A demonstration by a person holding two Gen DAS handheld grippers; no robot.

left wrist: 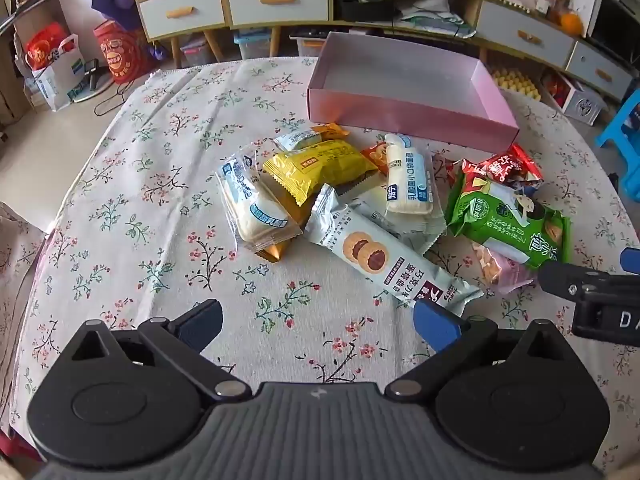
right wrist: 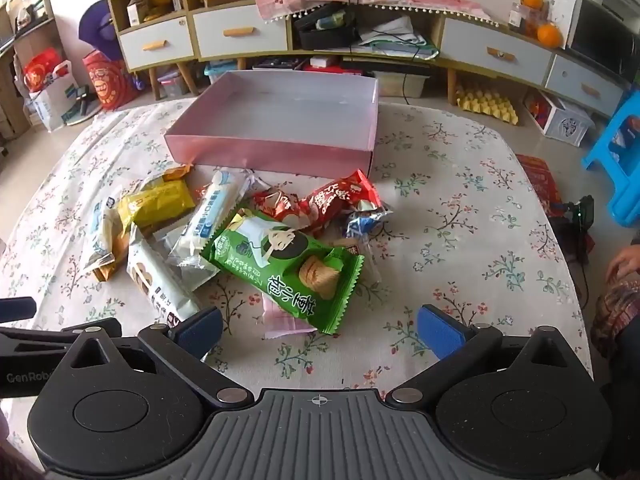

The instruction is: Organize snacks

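A heap of wrapped snacks lies on the flowered tablecloth in front of an empty pink box (left wrist: 404, 114) (right wrist: 264, 152). In it are a long white biscuit pack (left wrist: 384, 260) (right wrist: 160, 284), a yellow pack (left wrist: 320, 168) (right wrist: 158, 202), a white bread pack (left wrist: 256, 208), a second white bread pack (left wrist: 406, 178) (right wrist: 210, 216), a green pack (left wrist: 516, 226) (right wrist: 288, 264) and a red pack (left wrist: 506, 168) (right wrist: 336, 200). My left gripper (left wrist: 320, 324) is open, just short of the biscuit pack's near end. My right gripper (right wrist: 320, 330) is open just before the green pack, with nothing held.
A low cabinet with drawers (right wrist: 240, 36) runs behind the table. Bags (left wrist: 60, 68) stand on the floor at the left and a blue stool (right wrist: 616, 160) at the right. A person's hand (right wrist: 622, 266) rests at the right edge. The right gripper's finger (left wrist: 576, 286) shows in the left wrist view.
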